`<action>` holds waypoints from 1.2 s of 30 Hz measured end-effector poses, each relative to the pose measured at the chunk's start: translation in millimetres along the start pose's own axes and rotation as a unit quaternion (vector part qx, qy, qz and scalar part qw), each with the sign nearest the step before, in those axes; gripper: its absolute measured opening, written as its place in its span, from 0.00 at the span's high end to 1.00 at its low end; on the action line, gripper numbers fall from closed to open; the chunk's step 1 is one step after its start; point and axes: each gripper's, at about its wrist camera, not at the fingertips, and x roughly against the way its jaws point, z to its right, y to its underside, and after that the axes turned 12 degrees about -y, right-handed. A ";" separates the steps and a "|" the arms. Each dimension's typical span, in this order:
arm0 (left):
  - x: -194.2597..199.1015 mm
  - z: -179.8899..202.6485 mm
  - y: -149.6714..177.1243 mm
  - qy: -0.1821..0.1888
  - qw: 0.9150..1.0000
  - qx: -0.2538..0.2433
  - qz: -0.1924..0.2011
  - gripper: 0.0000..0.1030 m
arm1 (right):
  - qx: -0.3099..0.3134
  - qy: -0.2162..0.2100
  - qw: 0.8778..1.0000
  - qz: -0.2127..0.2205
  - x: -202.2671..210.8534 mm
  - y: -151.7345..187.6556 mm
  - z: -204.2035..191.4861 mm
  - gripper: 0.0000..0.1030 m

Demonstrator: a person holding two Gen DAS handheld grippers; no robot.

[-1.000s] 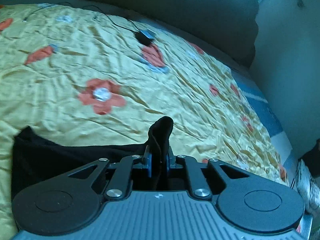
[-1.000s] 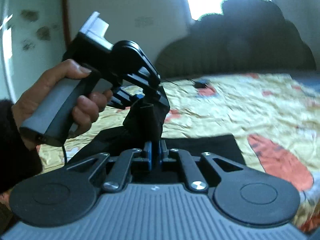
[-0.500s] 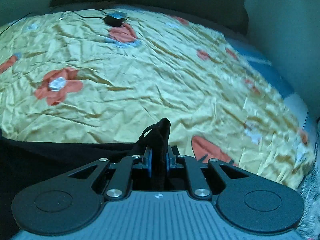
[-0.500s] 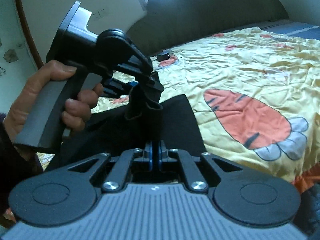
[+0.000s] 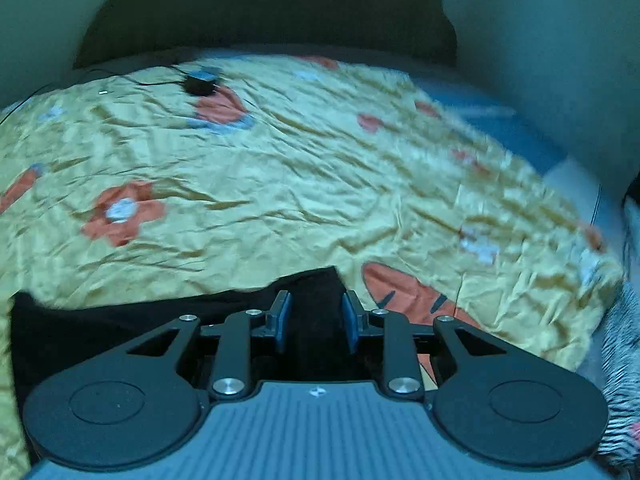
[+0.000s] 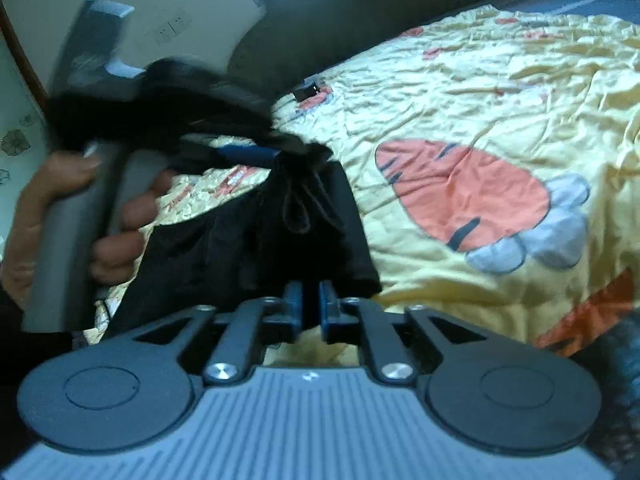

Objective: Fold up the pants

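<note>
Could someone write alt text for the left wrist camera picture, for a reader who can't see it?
The open left tongs, blue pads apart, sit over black pants lying on a wrinkled yellow bedspread printed with orange flowers and carrots. A small dark device with a cable lies far back near the dark headboard.

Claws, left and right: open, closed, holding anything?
Left claw: open, empty, over the black pants.
Right claw: slightly parted around the pants' edge; grip cannot be told.
</note>
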 end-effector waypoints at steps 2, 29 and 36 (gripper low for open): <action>17.7 -22.1 8.4 -0.001 1.000 0.010 0.010 0.72 | 0.006 -0.004 1.000 0.009 3.7 -4.7 1.4 0.51; 38.7 -131.9 95.8 -0.173 0.984 0.034 0.006 0.51 | -0.045 0.031 0.998 -0.030 -35.2 -19.4 16.0 0.71; 45.4 -121.1 82.7 -0.160 0.986 0.017 0.040 0.48 | 0.154 0.101 0.983 0.006 -28.6 -27.3 -50.7 0.49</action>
